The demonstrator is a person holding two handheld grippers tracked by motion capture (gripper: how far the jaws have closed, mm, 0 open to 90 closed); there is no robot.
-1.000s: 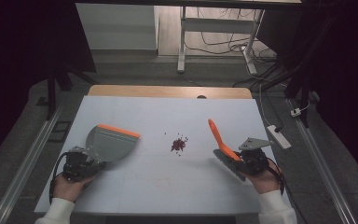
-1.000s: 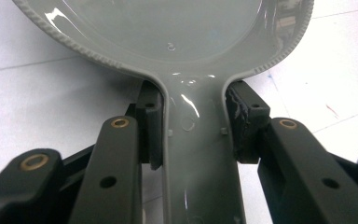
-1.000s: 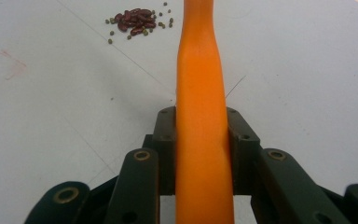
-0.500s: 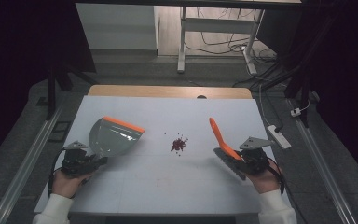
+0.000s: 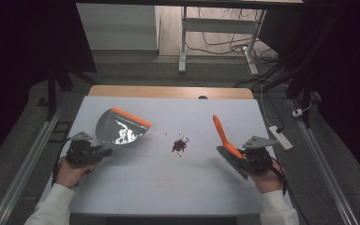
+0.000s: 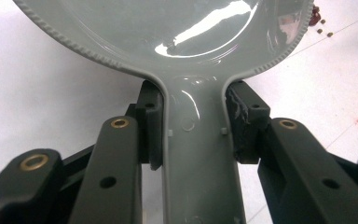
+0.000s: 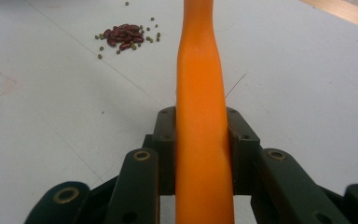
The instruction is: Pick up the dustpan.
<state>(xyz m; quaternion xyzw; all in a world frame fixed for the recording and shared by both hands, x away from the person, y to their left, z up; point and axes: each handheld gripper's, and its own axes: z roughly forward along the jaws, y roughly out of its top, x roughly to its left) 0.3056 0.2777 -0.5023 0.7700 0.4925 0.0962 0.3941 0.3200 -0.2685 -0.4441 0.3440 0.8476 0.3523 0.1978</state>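
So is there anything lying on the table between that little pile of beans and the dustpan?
Nothing visible. The beans lie on bare white table, with an open stretch between them and the dustpan, whose orange lip faces the pile. The orange brush waits on the far side.

Left gripper (image 5: 104,151) and right gripper (image 5: 238,158) clamped (forearms low).

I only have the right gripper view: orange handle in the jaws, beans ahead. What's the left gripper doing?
Observer: The left gripper is clamped on the grey dustpan by its handle.
Operator: Pan flat on the table?
Observer: No, in the high view it is tilted up, orange lip on the far side.
Operator: Where are the beans relative to both tools?
Observer: The beans lie between the dustpan and the orange brush, touching neither.
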